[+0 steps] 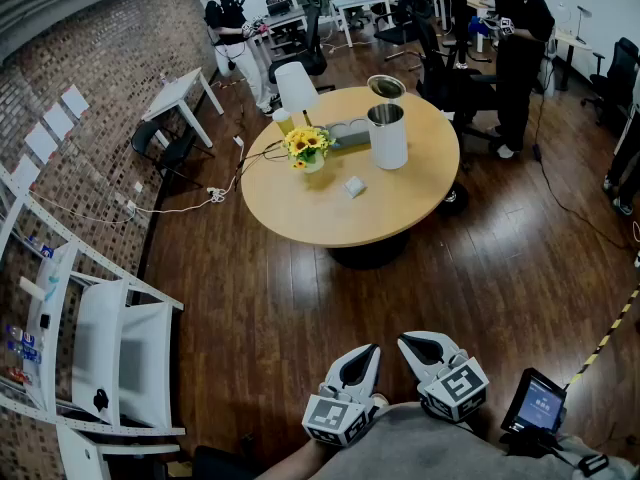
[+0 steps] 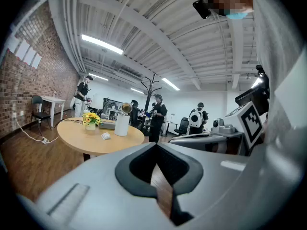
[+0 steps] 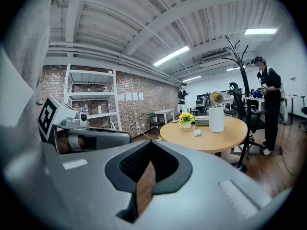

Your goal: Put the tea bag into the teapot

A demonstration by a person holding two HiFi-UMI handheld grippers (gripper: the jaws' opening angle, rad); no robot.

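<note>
A round wooden table stands at twelve o'clock. On it, from the left, are yellow flowers, a small white tea bag lying near the middle, and a tall white teapot at the tea bag's one o'clock, not touching it. At six o'clock, the left gripper and the right gripper both have their jaws pressed together and hold nothing.

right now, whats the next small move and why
Probably step toward the table. The left gripper and right gripper are both shut and empty, held near the body, well short of the tea bag, which lies on the table near the teapot.
</note>
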